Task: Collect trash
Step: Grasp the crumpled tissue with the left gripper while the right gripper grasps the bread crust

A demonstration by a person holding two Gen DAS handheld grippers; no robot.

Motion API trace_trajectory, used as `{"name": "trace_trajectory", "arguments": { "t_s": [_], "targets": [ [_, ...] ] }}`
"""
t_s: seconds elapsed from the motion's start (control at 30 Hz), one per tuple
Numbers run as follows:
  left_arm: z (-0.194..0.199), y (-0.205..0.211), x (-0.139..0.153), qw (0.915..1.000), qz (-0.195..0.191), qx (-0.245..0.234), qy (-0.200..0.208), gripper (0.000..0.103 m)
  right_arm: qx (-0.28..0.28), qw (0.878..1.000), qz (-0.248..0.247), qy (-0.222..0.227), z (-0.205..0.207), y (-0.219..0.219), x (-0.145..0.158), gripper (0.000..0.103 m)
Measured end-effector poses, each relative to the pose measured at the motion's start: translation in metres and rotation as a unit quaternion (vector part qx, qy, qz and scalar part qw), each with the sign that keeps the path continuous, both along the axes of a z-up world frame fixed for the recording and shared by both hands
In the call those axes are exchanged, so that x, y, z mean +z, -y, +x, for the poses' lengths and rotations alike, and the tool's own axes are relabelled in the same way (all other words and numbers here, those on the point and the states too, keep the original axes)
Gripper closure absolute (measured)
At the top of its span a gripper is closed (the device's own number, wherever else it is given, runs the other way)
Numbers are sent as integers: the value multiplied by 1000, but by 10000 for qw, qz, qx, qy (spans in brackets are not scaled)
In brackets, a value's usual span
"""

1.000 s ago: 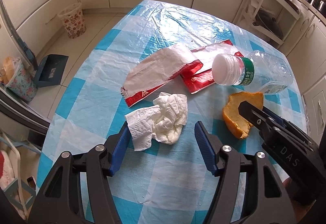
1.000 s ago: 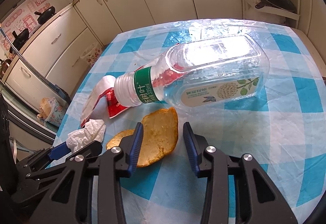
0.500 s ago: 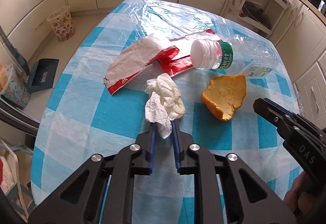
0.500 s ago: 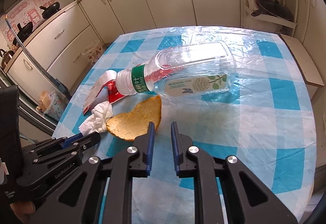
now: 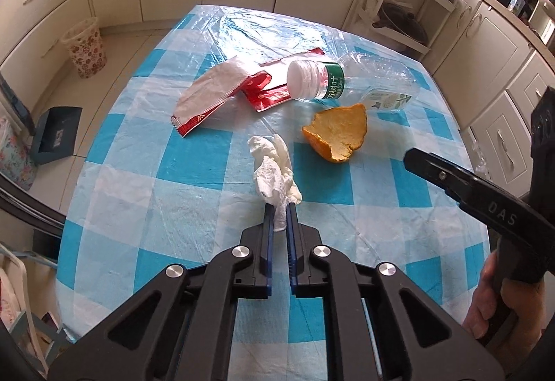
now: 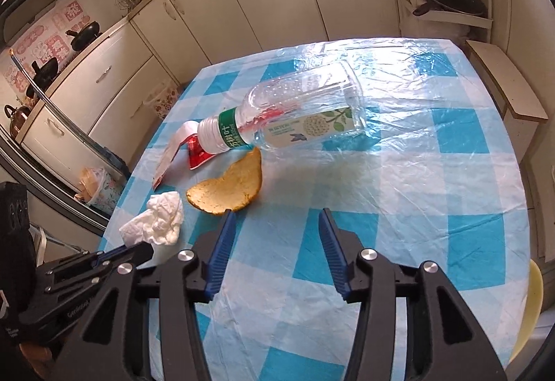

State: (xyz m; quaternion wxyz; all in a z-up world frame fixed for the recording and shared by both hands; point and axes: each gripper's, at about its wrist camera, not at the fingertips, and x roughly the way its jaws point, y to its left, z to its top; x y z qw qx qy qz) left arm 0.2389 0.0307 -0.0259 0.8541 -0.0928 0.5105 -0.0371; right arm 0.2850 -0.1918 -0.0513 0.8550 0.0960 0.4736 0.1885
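Left gripper (image 5: 280, 211) closed, pinching tissue (image 5: 274, 169) | right gripper (image 6: 275, 219) angled down, opening, empty

Crumpled tissue (image 5: 274, 169): you have one — white, near the middle of the table (image 5: 145, 172).
Plastic bottle (image 5: 350, 82): you have one, clear, lying on its side toward the far edge.
Orange peel (image 5: 338, 134): you have one piece, just on the near side of the bottle.
Wrappers (image 5: 215, 93): you can count two — red and white, overlapping, at the bottle's cap end.
Grippers: you hold two, the left gripper (image 5: 280, 207) and the right gripper (image 6: 275, 218).
Waste bin (image 5: 85, 51): you can see one on the floor, patterned, past the table's far left corner.
Dustpan (image 5: 57, 134): one, dark, on the floor beside the table's left edge.
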Motion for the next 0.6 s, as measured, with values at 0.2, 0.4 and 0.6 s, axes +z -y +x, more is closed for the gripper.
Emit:
{"name": "trace_trajectory", "arguments": {
  "t_s": [0.2,0.4,0.6],
  "targets": [
    [2,-6,-4,9999,59,-56,-98,82,-109,9999,-79,-9,15,-12,-14,54],
    [10,0,-5,9996,259,-107,-24,53,-270,9996,105,-45,29,-10,-20,54],
    [20,1,-13,9990,412,-22,-153,49,-156,9998,142,-3,35,-21,-22,54]
  ]
}}
